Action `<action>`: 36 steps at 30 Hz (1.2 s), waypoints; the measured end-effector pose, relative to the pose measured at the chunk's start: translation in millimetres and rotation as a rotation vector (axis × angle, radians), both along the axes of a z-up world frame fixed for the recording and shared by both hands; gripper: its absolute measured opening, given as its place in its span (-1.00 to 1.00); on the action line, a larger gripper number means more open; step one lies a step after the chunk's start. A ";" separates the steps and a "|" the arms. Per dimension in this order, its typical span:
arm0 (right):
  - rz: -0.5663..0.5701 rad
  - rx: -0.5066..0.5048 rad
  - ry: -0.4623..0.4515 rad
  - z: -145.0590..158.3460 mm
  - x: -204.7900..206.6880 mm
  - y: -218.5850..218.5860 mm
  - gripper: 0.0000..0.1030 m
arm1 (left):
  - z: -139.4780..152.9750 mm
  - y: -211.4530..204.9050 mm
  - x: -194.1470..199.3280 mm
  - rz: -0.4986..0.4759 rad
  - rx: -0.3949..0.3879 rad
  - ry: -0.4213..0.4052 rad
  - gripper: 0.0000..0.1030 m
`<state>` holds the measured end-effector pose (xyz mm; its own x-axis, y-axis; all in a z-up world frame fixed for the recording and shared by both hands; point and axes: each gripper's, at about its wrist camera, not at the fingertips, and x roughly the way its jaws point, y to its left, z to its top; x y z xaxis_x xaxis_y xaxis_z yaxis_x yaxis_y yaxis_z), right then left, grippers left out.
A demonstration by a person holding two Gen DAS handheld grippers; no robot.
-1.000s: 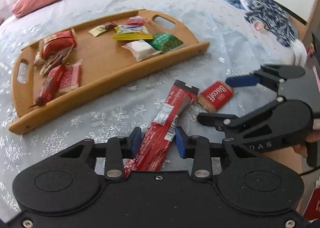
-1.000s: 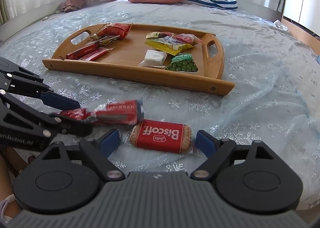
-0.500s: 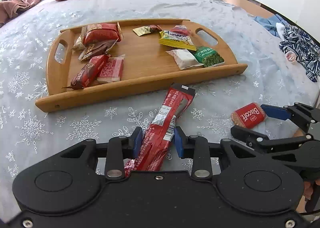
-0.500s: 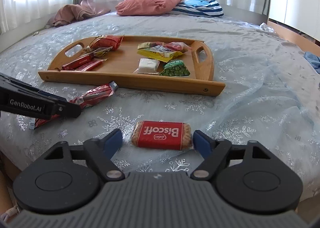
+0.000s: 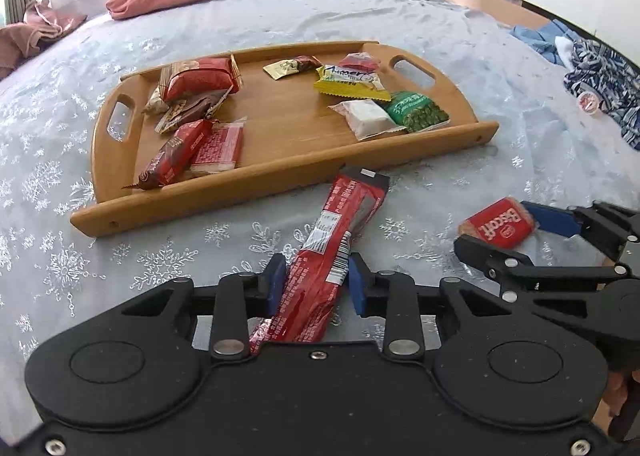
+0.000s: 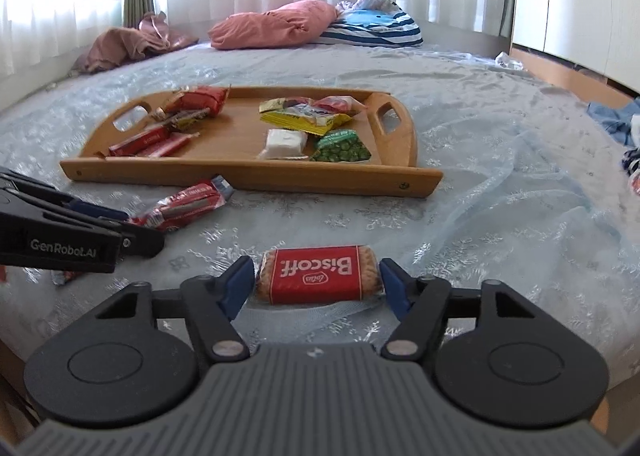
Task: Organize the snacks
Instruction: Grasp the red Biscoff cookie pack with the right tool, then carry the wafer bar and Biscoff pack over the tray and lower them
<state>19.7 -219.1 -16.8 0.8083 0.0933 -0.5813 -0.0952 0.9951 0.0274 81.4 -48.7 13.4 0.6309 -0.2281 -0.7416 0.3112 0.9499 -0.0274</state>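
- Our left gripper (image 5: 316, 280) pinches the long red wrapper (image 5: 332, 240) near its lower end; the rest of the wrapper reaches toward the wooden tray (image 5: 280, 128) on the bedspread (image 5: 60, 248)
- Our right gripper (image 6: 318, 284) is closing around the Biscoff pack (image 6: 318, 274) (lying crosswise between the blue pads); the pads look to be at its ends, though we cannot tell if they press yet
- The tray holds red packs to its left, yellow, white and green packs to its right

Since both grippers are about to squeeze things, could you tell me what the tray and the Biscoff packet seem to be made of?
Tray: apparently wood, perhaps bamboo, with smooth satin finish; visible grain. Biscoff packet: thin glossy plastic film, clear at ends where the biscuit shows.
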 end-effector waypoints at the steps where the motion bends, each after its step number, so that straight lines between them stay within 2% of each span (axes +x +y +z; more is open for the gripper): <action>1: -0.001 0.019 0.001 1.8 0.1 -2.3 0.32 | 1.2 1.4 0.4 0.001 -0.009 0.003 -0.41; 4: -0.004 0.055 -0.005 8.6 -0.3 -7.1 0.31 | 6.5 4.2 -0.1 0.012 -0.025 -0.006 -0.41; 13: -0.014 0.050 -0.073 32.0 0.4 -8.3 0.32 | 24.1 11.6 2.7 0.041 -0.060 -0.028 -0.41; 22: -0.012 0.063 -0.086 40.6 11.8 -4.8 0.33 | 36.7 15.1 9.6 0.052 -0.063 -0.051 -0.41; 36: 0.029 0.066 -0.094 53.9 47.7 9.5 0.33 | 50.7 23.9 42.5 0.120 -0.089 -0.067 -0.41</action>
<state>67.4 -209.6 37.1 0.8553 0.1527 -0.4951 -0.1288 0.9882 0.0824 123.9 -24.9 64.1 0.7048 -0.2114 -0.6771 0.1996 0.9751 -0.0966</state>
